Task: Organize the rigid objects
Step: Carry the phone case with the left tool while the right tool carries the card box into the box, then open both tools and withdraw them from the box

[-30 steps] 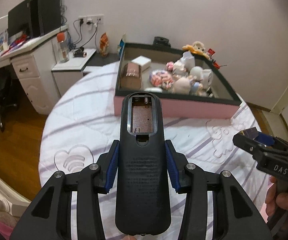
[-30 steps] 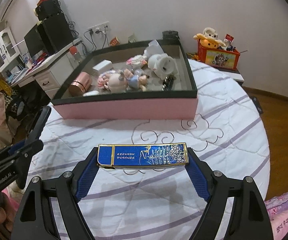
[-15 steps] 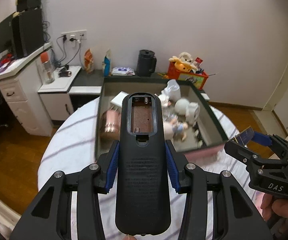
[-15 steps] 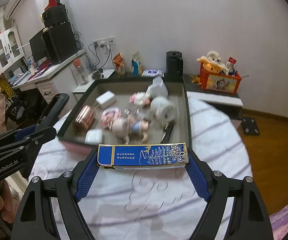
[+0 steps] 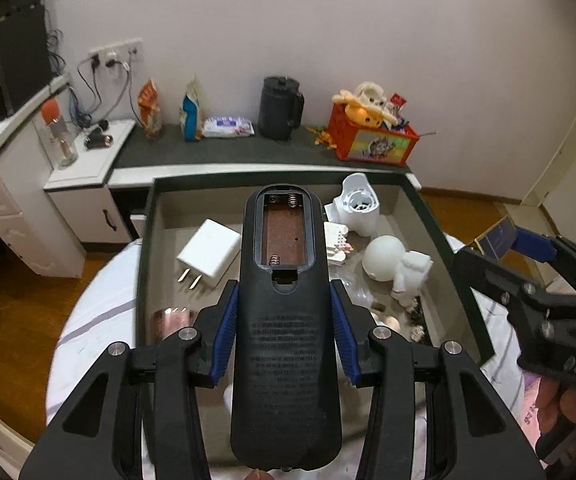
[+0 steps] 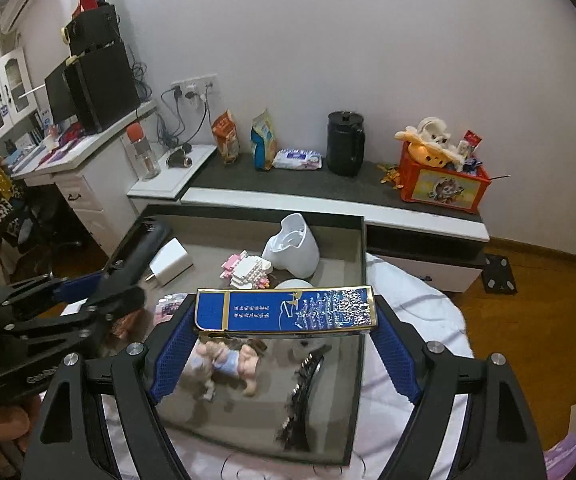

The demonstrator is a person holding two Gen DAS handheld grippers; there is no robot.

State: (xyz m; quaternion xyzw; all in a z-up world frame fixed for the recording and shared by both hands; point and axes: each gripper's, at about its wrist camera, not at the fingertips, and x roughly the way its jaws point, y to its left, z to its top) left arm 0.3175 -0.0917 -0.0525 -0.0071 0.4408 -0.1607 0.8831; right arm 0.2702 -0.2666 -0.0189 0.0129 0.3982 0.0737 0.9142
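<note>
Left gripper [image 5: 285, 336] is clamped on a black remote [image 5: 285, 320], right gripper [image 6: 285, 340] on a blue box [image 6: 285, 310], both over the tray [image 5: 444, 240].

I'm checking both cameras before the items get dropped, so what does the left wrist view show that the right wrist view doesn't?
Only the left wrist view shows the black remote's open battery bay with its springs, clamped in the left hand-held gripper.

Only the right wrist view shows the blue box's printed face, held in the right hand-held gripper, plus the doll and the black hair clip below it.

Both show the tray, the white charger and the white cup inside it.
</note>
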